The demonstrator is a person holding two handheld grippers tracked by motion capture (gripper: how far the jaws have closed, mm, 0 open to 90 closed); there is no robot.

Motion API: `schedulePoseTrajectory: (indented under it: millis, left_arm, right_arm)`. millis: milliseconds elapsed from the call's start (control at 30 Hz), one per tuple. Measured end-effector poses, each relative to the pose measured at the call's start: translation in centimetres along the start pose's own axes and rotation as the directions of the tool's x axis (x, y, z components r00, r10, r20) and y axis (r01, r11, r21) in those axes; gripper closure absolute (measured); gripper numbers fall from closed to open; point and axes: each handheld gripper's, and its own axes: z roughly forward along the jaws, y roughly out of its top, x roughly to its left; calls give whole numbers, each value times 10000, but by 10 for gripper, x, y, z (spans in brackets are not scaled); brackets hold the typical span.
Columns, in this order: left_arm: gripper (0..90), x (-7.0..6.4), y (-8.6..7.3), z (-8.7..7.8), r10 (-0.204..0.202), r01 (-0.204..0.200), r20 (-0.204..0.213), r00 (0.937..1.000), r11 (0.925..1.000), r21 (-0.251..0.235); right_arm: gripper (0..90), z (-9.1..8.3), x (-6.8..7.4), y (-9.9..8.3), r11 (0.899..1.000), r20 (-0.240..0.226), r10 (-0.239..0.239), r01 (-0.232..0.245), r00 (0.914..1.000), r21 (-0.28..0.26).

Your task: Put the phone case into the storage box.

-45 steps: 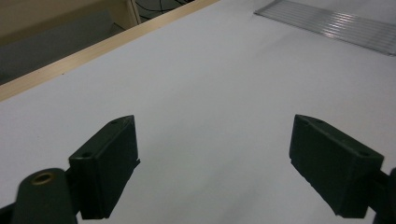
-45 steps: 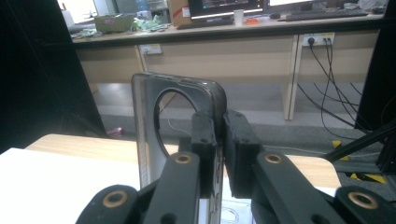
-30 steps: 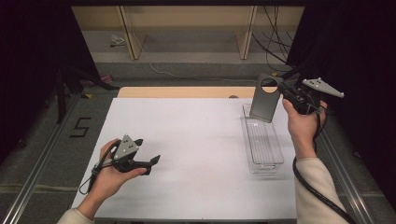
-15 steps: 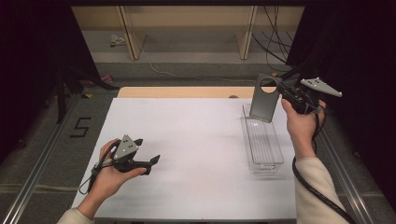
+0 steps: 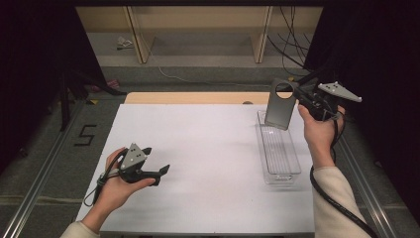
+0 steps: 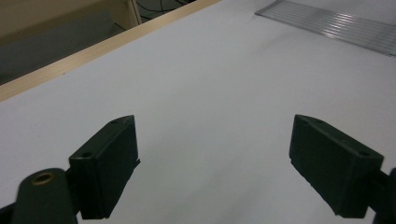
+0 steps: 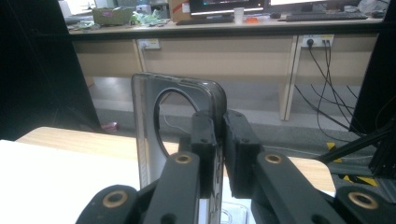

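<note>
On my left, the left gripper (image 5: 161,172) rests low over the near left part of the white table (image 5: 208,148), cradled in the left hand (image 5: 111,186). In the left gripper view its jaws stand spread wide with bare white surface between them, gripping nothing.

Toward the right of the table I see a clear plastic tray (image 5: 279,148), long and narrow, running away from me near the table's right edge.

Above the tray's far end hangs the grey phone case (image 5: 281,105), upright, with a round cut-out near its top. The right gripper (image 5: 299,100), in the right hand (image 5: 319,131), holds it up off the tray. In the right gripper view the jaws are pressed together on the case's edge (image 7: 212,107), beside the round opening.
</note>
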Motion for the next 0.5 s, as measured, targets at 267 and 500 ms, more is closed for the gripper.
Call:
schedulePoseTrajectory:
  millis: [267, 500]
  left_arm:
    - [151, 0, 0, 0, 2, -2, -1, 10000, 10000, -7]
    - [151, 0, -1, 0, -16, 16, 3, 10000, 10000, 2]
  right_arm:
    - [834, 3, 0, 0, 10000, -8, -72, 72, 10000, 22]
    - [834, 4, 1, 1, 9999, 30, -148, 148, 9999, 31]
